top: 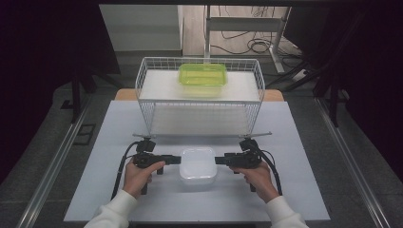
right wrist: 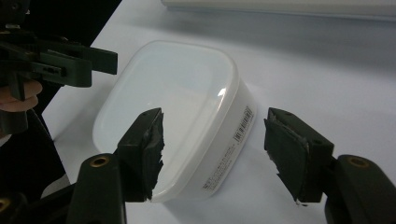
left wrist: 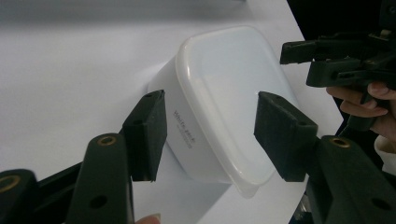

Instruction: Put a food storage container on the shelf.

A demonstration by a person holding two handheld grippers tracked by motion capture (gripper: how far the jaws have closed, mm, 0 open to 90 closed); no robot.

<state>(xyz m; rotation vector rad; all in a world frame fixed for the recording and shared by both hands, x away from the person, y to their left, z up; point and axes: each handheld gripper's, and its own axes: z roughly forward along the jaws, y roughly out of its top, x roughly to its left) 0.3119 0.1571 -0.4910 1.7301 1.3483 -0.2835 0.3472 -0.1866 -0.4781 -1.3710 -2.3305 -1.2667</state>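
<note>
A white lidded plastic container (top: pixel 198 165) sits on the table near the front, between the two grippers. My left gripper (top: pixel 174 159) points at its left side and my right gripper (top: pixel 221 160) at its right side, both level with the lid. In the left gripper view the container (left wrist: pixel 229 93) lies ahead of the open left gripper (left wrist: pixel 212 135), with one short side between the pads. The right gripper view shows the container (right wrist: pixel 177 107) ahead of the open right gripper (right wrist: pixel 215 149), its labelled side wall between the pads. Neither gripper holds anything.
A white wire basket (top: pixel 147 102) stands behind the container on the white table (top: pixel 109 142). A green transparent container (top: pixel 202 75) rests on the raised white surface inside it. The person's hands and white sleeves come in from the bottom edge.
</note>
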